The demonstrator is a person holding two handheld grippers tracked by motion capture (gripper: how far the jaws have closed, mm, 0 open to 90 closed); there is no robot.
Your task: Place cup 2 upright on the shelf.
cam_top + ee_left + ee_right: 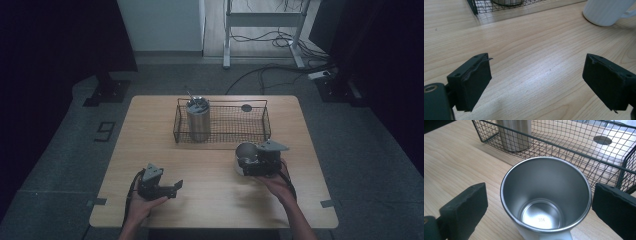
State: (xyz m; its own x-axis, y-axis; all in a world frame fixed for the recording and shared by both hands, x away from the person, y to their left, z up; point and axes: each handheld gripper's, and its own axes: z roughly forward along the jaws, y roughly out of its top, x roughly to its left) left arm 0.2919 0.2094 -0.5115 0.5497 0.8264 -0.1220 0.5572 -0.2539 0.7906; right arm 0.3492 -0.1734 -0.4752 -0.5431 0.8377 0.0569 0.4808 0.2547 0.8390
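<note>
A white mug (245,156) with a steel inside (544,197) stands on the wooden table (210,170), just in front of the wire basket (225,134). My right gripper (248,164) straddles the mug with its jaws open. In the right gripper view (540,192) a strip of table shows between the left jaw and the rim, and the right jaw is close beside it. My left gripper (174,189) is held low at the table's front left, open with nothing between its jaws (537,58). The mug (605,11) sits far ahead of it.
The black wire basket (564,147) holds an upright steel tumbler (198,120) (515,135) at its left end, with a thin handle sticking out of it. A round dark hole (246,107) lies in the tabletop under the basket. Bare wood spreads between the two grippers.
</note>
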